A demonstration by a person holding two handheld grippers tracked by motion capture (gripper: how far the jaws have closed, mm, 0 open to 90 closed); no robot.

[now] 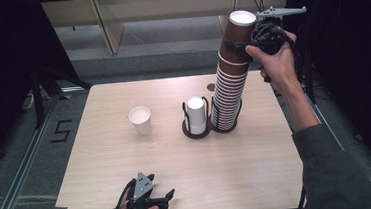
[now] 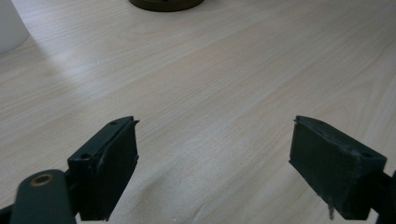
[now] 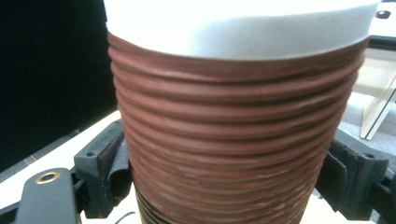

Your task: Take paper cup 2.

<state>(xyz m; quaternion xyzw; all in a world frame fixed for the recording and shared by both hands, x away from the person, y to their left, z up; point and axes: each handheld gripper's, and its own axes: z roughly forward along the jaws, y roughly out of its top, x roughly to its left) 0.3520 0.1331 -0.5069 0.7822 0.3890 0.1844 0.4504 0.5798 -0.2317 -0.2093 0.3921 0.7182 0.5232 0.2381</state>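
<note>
A tall leaning stack of brown ribbed paper cups (image 1: 229, 93) stands in a black holder at the table's right middle. My right gripper (image 1: 239, 45) is up at the top of the stack, and both pads press the sides of the topmost brown cup (image 1: 240, 27). Up close in the right gripper view, that brown cup (image 3: 233, 140) with its white rim sits between the jaws of the right gripper (image 3: 229, 168). My left gripper (image 1: 162, 185) rests on the table near the front edge. Its jaws stand open with nothing between them; the left gripper (image 2: 215, 140) has bare wood ahead of it.
A loose white cup (image 1: 140, 119) stands left of centre on the wooden table (image 1: 127, 159). Another white cup (image 1: 197, 114) sits in a second black holder (image 1: 195, 132) beside the stack. In the left gripper view the white cup (image 2: 9, 23) and a holder base (image 2: 166, 3) lie far ahead.
</note>
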